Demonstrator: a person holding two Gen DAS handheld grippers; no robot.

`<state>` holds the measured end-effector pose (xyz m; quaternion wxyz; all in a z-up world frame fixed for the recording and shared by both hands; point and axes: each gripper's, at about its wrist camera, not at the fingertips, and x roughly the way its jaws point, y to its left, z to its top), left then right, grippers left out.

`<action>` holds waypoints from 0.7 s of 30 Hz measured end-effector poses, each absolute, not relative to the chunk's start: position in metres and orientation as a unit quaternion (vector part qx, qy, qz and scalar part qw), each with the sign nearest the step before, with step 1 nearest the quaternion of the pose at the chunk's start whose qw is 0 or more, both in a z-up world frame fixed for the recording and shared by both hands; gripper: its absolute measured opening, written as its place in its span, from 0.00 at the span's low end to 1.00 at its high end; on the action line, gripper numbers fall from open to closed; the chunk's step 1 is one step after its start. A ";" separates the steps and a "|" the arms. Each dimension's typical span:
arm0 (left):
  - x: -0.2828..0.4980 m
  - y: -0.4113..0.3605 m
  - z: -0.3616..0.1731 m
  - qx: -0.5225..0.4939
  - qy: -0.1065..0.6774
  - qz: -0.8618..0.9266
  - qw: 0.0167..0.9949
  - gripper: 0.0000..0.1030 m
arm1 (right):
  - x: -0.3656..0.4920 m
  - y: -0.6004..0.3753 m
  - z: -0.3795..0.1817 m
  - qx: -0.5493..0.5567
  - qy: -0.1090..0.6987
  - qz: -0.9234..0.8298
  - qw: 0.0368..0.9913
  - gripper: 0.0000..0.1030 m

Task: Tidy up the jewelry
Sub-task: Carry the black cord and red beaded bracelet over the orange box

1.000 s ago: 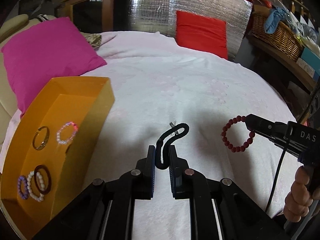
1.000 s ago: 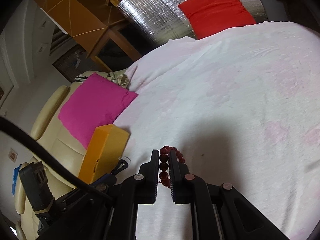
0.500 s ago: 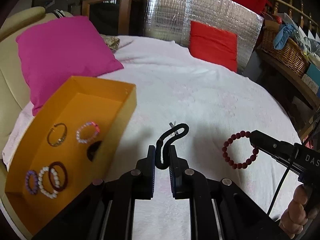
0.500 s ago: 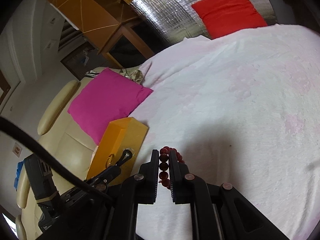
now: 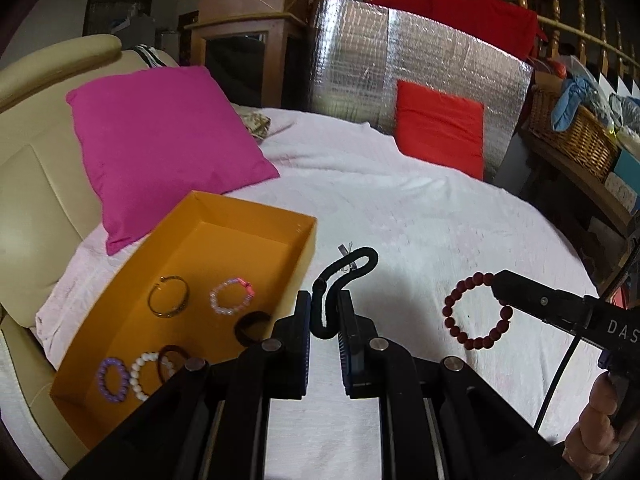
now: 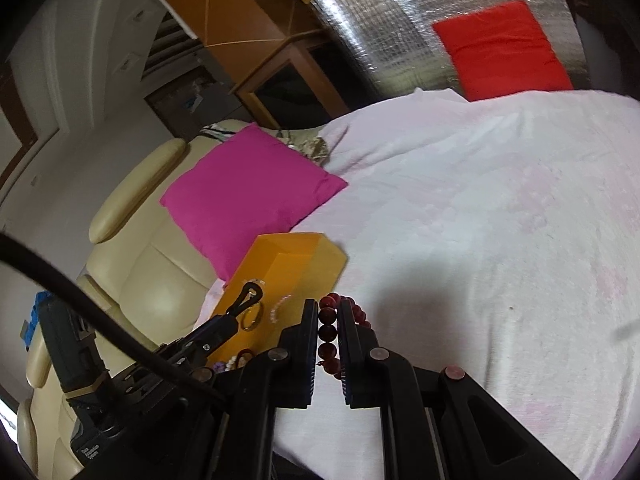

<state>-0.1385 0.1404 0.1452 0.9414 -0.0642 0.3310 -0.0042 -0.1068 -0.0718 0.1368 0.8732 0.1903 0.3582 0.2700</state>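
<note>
Pale pink terry cloth covers the round table [image 5: 420,216], the largest surface in both views, with a magenta cushion [image 5: 160,148] lying against a cream leather sofa [image 5: 28,184] at its left edge and a smaller red cushion [image 5: 440,132] propped against a silver foil panel [image 5: 400,80] at the far side. An orange cardboard box [image 5: 244,216] sits open on the cloth near the magenta cushion; on its floor lie a gold bangle [image 5: 168,296], a pale pink beaded bracelet [image 5: 232,296], a black hair tie [image 5: 252,326], a dark brown ring-shaped band [image 5: 170,362], a white beaded bracelet [image 5: 142,374] and a purple beaded bracelet [image 5: 113,380]. The left gripper [image 5: 325,312] hangs just beside the box's near right wall, its jaws clenched on the lower end of a black cord bracelet [image 5: 344,276] — the rest of the cord curls up and forward, a small silver tag on its upper bend. To the right, the right gripper [image 6: 328,328] holds a dark red beaded bracelet [image 5: 476,312] above the cloth, jaws pinched onto beads on one side of the loop — in its own wrist view the beads stack in a column between the pads. In that view the loop sits just right of the box's corner.
</note>
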 end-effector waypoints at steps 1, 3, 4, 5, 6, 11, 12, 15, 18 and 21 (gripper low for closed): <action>-0.140 0.144 0.147 -0.067 0.329 -0.002 0.942 0.13 | -0.108 -0.065 0.141 0.184 0.357 0.273 0.874 0.10; -0.144 0.152 0.150 -0.071 0.324 0.003 0.943 0.13 | -0.110 -0.054 0.146 0.174 0.356 0.280 0.874 0.10; -0.145 0.156 0.151 -0.073 0.322 0.005 0.944 0.13 | -0.111 -0.048 0.149 0.170 0.356 0.284 0.874 0.10; -0.147 0.161 0.152 -0.076 0.320 0.008 0.944 0.13 | -0.111 -0.041 0.152 0.164 0.356 0.287 0.874 0.10; -0.148 0.165 0.152 -0.079 0.319 0.011 0.945 0.13 | -0.112 -0.036 0.154 0.161 0.355 0.289 0.874 0.10; -0.154 0.189 0.150 -0.091 0.316 0.029 0.944 0.13 | -0.114 -0.002 0.167 0.138 0.355 0.309 0.871 0.10; -0.155 0.195 0.149 -0.094 0.317 0.032 0.943 0.13 | -0.113 0.004 0.169 0.135 0.355 0.313 0.870 0.10; -0.157 0.212 0.143 -0.102 0.320 0.046 0.941 0.13 | -0.109 0.022 0.173 0.128 0.358 0.322 0.867 0.10; -0.156 0.228 0.135 -0.111 0.326 0.058 0.937 0.13 | -0.106 0.041 0.174 0.120 0.360 0.331 0.864 0.10; -0.156 0.242 0.125 -0.119 0.334 0.069 0.932 0.13 | -0.103 0.057 0.173 0.115 0.363 0.338 0.861 0.10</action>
